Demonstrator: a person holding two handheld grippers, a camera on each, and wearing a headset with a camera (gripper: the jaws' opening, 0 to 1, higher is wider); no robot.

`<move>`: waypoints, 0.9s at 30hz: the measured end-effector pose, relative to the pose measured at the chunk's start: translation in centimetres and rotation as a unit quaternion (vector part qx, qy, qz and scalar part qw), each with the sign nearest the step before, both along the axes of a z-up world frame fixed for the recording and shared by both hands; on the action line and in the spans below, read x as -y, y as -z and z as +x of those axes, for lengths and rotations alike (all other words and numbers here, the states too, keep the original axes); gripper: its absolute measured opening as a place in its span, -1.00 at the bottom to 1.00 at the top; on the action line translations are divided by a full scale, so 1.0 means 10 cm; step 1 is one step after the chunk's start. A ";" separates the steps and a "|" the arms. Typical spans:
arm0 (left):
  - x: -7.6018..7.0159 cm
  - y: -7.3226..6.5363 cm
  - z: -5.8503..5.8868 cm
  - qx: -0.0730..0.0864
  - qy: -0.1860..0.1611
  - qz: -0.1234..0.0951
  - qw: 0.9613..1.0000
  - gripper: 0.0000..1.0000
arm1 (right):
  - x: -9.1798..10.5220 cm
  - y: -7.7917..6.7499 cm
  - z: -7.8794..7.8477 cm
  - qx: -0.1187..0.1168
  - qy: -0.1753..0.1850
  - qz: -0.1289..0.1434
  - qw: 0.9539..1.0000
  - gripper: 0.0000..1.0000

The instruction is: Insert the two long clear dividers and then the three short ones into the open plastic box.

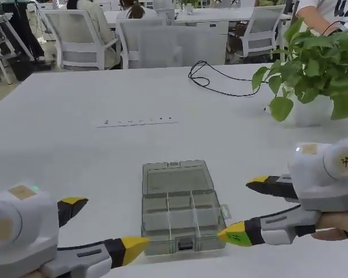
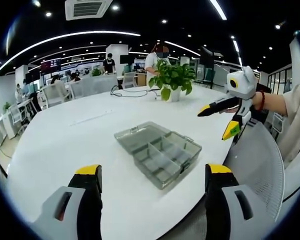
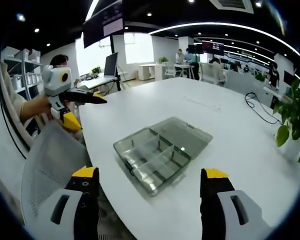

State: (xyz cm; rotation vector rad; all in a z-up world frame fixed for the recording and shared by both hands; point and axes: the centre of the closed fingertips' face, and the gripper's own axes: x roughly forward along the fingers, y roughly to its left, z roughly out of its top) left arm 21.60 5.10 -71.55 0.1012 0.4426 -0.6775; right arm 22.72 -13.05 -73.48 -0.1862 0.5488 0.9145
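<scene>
Box (image 1: 153, 223) sits between my left gripper (image 1: 110, 223) and right gripper (image 1: 238, 209).
Both sets of jaws apart, empty; dividers (image 1: 168, 209) seated, lid (image 1: 177, 179) open.

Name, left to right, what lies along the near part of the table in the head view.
Left gripper → open plastic box → right gripper.

Head view: the left gripper (image 1: 107, 223) is cut off by the bottom-left corner, and the right gripper (image 1: 236, 209) and potted plant (image 1: 316, 69) by the right edge. The thin strip (image 1: 136, 121) beyond the plastic box (image 1: 177, 179) bears marks too small to read. The clear dividers (image 1: 180, 209) blur against the box walls, so their number cannot be told
</scene>
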 end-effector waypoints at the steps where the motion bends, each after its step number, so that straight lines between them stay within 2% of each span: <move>1: -0.01 0.00 0.00 -0.001 -0.004 -0.003 1.000 0.73 | 0.00 0.01 -0.01 -0.002 0.001 0.003 1.000 0.69; 4: -0.04 0.00 -0.02 -0.001 -0.009 -0.003 1.000 0.75 | 0.01 0.05 -0.03 -0.003 0.004 -0.002 1.000 0.76; 6: -0.07 0.00 -0.04 0.001 -0.011 0.002 1.000 0.76 | 0.01 0.05 -0.03 0.000 0.010 0.003 1.000 0.82; 8: -0.10 0.00 -0.05 -0.001 -0.019 -0.003 1.000 0.77 | 0.01 0.02 -0.06 0.003 0.012 0.013 1.000 0.85; 9: -0.11 0.00 -0.05 0.000 -0.020 -0.003 1.000 0.83 | 0.01 -0.01 -0.08 0.005 0.012 0.020 1.000 0.97; 19: -0.16 -0.03 -0.02 0.005 -0.028 -0.011 1.000 0.90 | 0.00 0.02 -0.09 0.000 0.025 0.028 0.999 1.00; 27: -0.17 -0.06 -0.01 0.009 -0.031 -0.019 0.999 0.97 | 0.02 0.03 -0.09 0.004 0.026 0.021 0.999 1.00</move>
